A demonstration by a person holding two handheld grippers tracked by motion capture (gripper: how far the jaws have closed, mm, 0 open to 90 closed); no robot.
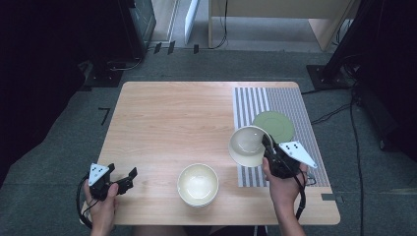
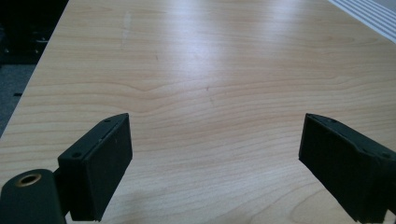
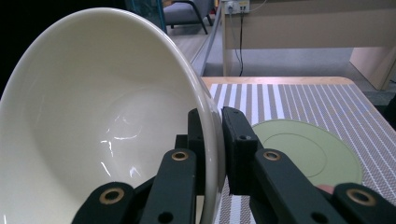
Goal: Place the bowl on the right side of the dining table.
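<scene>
A cream bowl (image 1: 247,145) hangs tilted above the striped mat, its rim pinched by my right gripper (image 1: 269,147). In the right gripper view the bowl (image 3: 93,121) is at the left, and the gripper (image 3: 212,140) has one pad inside the wall and one outside. A second cream bowl (image 1: 197,184) stands upright on the wooden table near the front edge. My left gripper (image 1: 123,181) is low over the table's front left corner, open, and in its own view the left gripper (image 2: 215,154) has bare wood between its jaws.
A green plate (image 1: 274,125) lies on the grey-and-white striped mat (image 1: 255,103) at the right of the table, just beyond the held bowl. The wooden table (image 1: 172,118) ends close behind my hands. Cables and dark stands surround the table on the floor.
</scene>
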